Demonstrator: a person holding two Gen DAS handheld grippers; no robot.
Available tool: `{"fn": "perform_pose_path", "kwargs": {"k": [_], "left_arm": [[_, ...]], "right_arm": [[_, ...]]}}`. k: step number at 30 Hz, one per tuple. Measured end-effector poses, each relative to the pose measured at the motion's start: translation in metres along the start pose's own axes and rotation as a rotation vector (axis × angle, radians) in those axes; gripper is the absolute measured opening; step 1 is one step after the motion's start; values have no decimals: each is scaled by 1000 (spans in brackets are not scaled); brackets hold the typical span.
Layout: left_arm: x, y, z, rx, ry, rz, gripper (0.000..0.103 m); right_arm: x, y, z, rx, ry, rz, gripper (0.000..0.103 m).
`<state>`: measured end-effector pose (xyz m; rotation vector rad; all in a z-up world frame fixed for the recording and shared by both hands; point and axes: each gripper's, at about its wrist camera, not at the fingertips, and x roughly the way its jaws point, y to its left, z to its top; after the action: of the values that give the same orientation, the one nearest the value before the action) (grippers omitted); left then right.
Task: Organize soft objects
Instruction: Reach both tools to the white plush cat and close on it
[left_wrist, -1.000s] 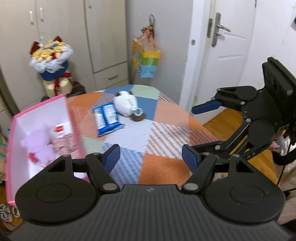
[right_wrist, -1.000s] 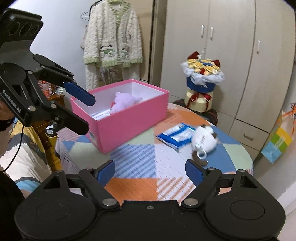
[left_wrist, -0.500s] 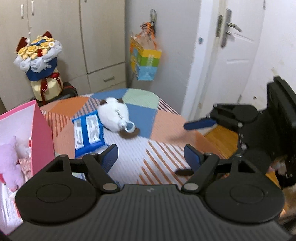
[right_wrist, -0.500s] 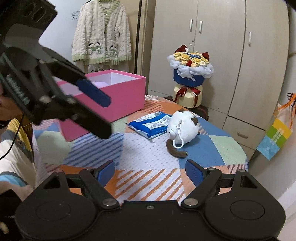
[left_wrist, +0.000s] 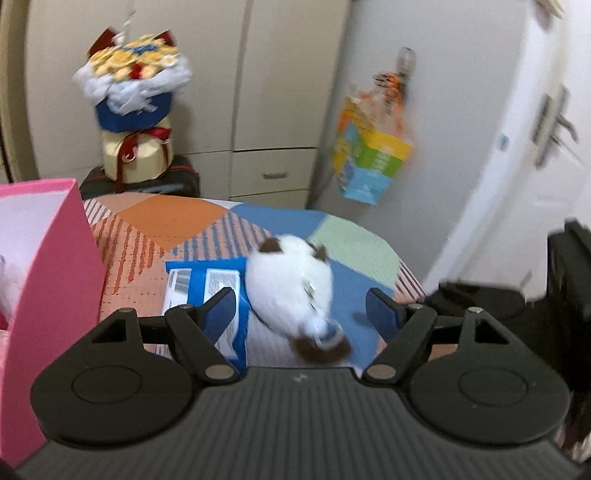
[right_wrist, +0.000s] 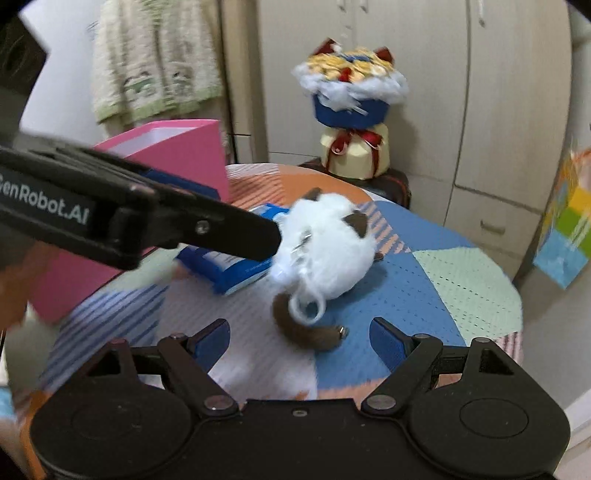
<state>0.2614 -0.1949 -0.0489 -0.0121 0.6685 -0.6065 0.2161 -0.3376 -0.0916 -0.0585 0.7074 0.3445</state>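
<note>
A white plush (left_wrist: 288, 284) with brown ears and a brown tail lies on the patchwork table (left_wrist: 177, 218), next to a blue packet (left_wrist: 207, 280). My left gripper (left_wrist: 301, 308) is open, and the plush shows between its blue pads without touching them. In the right wrist view one finger (right_wrist: 221, 229) of the left gripper reaches the plush's (right_wrist: 328, 251) left side over the packet (right_wrist: 236, 269). My right gripper (right_wrist: 300, 338) is open just short of the tail and key ring. The pink box (left_wrist: 55, 277) stands at the left.
A flower bouquet (left_wrist: 133, 92) stands on a dark case behind the table, in front of the wardrobe. A coloured paper bag (left_wrist: 369, 162) hangs on the wall by the door. A cardigan (right_wrist: 155, 62) hangs behind the pink box (right_wrist: 177, 155). The table's round edge (right_wrist: 509, 295) is at the right.
Both grippers have come forward and down toward the white plush, which now looks much larger. The left gripper has swung across to the plush's side. Both jaws stay apart.
</note>
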Motion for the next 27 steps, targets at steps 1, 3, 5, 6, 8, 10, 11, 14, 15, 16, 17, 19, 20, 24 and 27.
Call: {"fn": "perform_pose_path", "kwargs": {"k": [1,3,5,6,8,10,11,14,15,16,17,19,20,24,27], "left_arm": [[6,3,2,-17,-14,8,76],[16,5,4,-42,-30,31,76],[24,6,4,-49,-35,32,76],[28,8,5,-74,-22,11,76],[35,14,4,-133,-5,-16,74],[40,17,2,-154,-8,-7,73],[43,17,1,-153,-9,1,69],[48,17,-2,-156,2,-16,57],[49,19,-4,-167,6,-28,56],[50,20,-5,-182,7,-34,55],[51,22,-6,-200,4,-36,55],[48,23,-9,-207,-5,-40,55],[46,23,-10,-202,-11,-46,54],[37,17,-13,-181,-7,-70,51],[27,10,-16,-152,-13,-67,51]], "right_arm": [[7,-3,3,18,4,8,86],[20,-10,8,56,13,32,86],[30,-15,11,96,19,40,86],[36,-18,13,122,23,45,86],[43,-24,15,164,18,55,86],[49,-28,14,191,10,59,86],[50,-28,13,191,3,66,85],[52,-25,10,168,-22,67,76],[52,-23,8,160,-30,63,71],[54,-23,10,153,-35,54,60],[53,-20,9,131,-34,32,54],[46,-12,10,95,-41,12,51],[42,-9,10,95,-49,8,51],[30,7,6,47,-72,-67,51],[21,10,3,60,-82,-78,51]]}}
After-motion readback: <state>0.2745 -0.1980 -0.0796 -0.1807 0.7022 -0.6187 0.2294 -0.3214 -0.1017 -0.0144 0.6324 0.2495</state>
